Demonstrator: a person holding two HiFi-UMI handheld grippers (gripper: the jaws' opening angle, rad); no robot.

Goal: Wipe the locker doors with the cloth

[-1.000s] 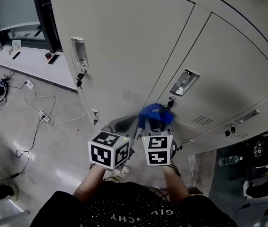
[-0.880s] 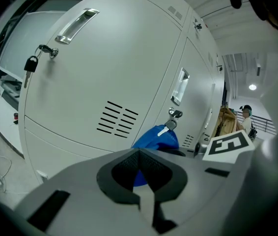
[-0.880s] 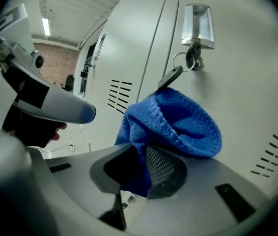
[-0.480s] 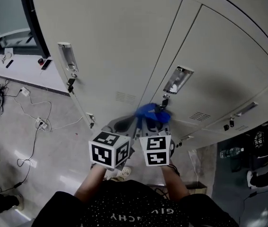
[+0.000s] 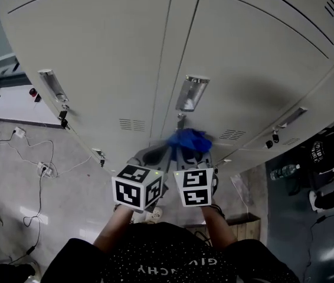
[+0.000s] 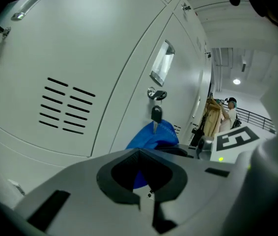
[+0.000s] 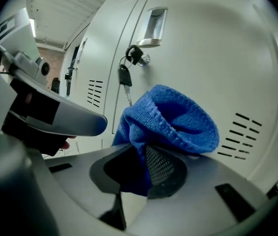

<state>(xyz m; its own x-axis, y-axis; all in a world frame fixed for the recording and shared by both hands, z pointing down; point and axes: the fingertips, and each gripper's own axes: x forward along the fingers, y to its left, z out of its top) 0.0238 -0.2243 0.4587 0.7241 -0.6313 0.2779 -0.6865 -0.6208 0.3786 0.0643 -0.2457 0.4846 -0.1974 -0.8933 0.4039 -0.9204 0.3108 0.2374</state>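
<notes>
Grey metal locker doors [image 5: 102, 58] fill the head view. A blue knitted cloth [image 5: 189, 140] is bunched against the door just below a recessed handle [image 5: 190, 93], beside the key [image 7: 124, 76] that hangs in its lock. My right gripper [image 5: 192, 156] is shut on the blue cloth [image 7: 178, 117], which bulges out over the jaws. Close on its left, my left gripper [image 5: 150, 157] has its jaws together with nothing in them. In the left gripper view the cloth [image 6: 153, 136] shows past my left gripper [image 6: 140, 156], under the key [image 6: 156, 114].
Vent slots [image 6: 65, 104] are cut in the door left of the lock. Another locker handle [image 5: 52, 84] is at left. Cables [image 5: 37, 170] trail on the floor at left, by a white ledge [image 5: 7, 102]. A bottle [image 5: 282, 171] and a person's legs [image 5: 332, 196] are at right.
The head view has swung right and up, so the lockers slid left in the picture. Both grippers and the cloth stay under the same handle, the cloth now slightly right of the key.
</notes>
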